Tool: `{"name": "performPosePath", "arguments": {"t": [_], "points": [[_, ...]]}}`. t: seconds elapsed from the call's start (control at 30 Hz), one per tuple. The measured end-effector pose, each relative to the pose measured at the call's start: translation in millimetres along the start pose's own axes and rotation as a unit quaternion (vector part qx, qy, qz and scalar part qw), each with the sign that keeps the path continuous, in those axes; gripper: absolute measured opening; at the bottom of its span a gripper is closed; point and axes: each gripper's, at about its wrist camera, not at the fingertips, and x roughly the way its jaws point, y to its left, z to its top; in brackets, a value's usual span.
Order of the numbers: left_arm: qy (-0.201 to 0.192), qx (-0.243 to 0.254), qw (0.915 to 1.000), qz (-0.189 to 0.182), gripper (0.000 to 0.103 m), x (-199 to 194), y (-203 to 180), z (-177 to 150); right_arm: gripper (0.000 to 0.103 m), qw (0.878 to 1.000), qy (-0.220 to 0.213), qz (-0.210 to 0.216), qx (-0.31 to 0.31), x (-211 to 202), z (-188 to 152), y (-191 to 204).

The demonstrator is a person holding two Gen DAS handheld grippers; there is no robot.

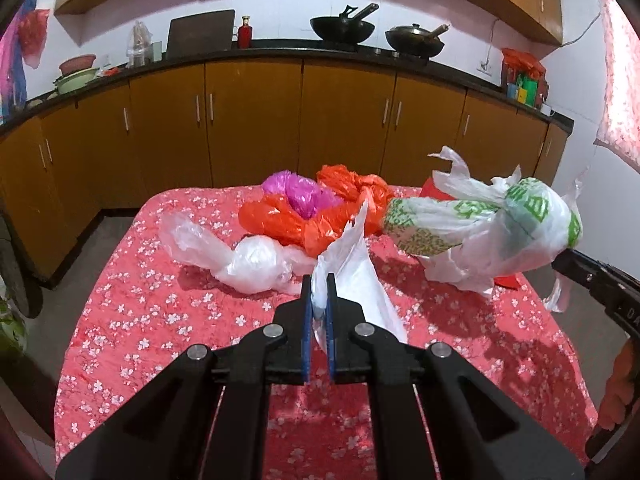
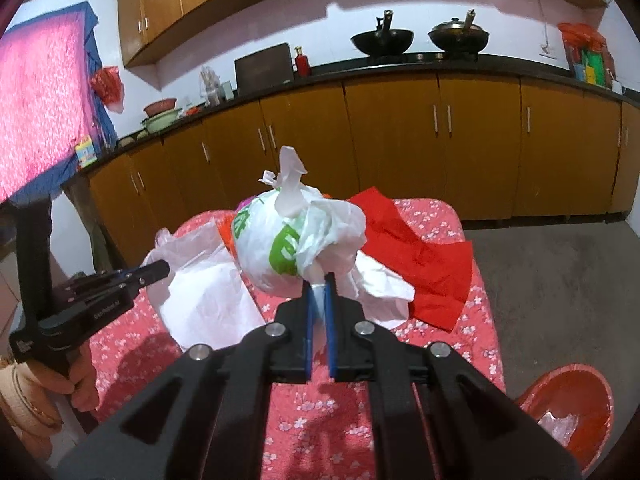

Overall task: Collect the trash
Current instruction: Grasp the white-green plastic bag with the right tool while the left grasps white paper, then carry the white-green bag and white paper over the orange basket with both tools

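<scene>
The left gripper has its jaws pressed nearly together on a thin fold of a plain white plastic bag, which rises off the surface and trails away to the right of the jaws. The right gripper is likewise all but closed, pinching the plastic of a white bag with green print; that bag is knotted at the top, looks stuffed, and hangs lifted above the surface near its far right corner. In the left wrist view the same printed bag shows beside the right gripper's black body at the right edge.

Counted on the surface: one orange bag near the middle of the far edge, one magenta bag nestled on it, one clear crumpled bag toward the left of these, and a red sheet lying at the right edge under the printed bag. With the two held bags, that makes five bags in all.

The surface wears a red cloth with small white blossoms. Beside its right edge on the grey floor stands one red basin with some clear plastic inside. Behind runs a dark countertop over brown cabinet doors, carrying two black woks, a red bottle and stacked bowls; more cabinets hang above.
</scene>
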Motion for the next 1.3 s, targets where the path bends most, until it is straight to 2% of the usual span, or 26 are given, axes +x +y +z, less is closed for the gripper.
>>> {"name": "performPosePath", "arguments": {"t": [0.37, 0.73, 1.1, 1.3], "points": [[-0.029, 0.011, 0.9994, -0.015, 0.006, -10.9, -24.4, 16.9, 0.007, 0.998, -0.034, -0.038, 0.027, -29.2, 6.2, -25.2], [-0.040, 0.053, 0.9962, -0.057, 0.006, -10.8, -93.7, 26.2, 0.007, 0.988, -0.063, -0.121, 0.067, -72.3, -6.3, -86.6], [-0.039, 0.100, 0.9877, -0.114, 0.006, 0.1, -191.3, 27.5, 0.007, 0.964, -0.094, -0.223, 0.111, -131.2, -29.9, -166.8], [-0.032, 0.130, 0.9793, -0.152, 0.006, 6.5, -251.0, 18.2, 0.007, 0.944, -0.095, -0.281, 0.143, -163.0, -55.7, -211.6]]}}
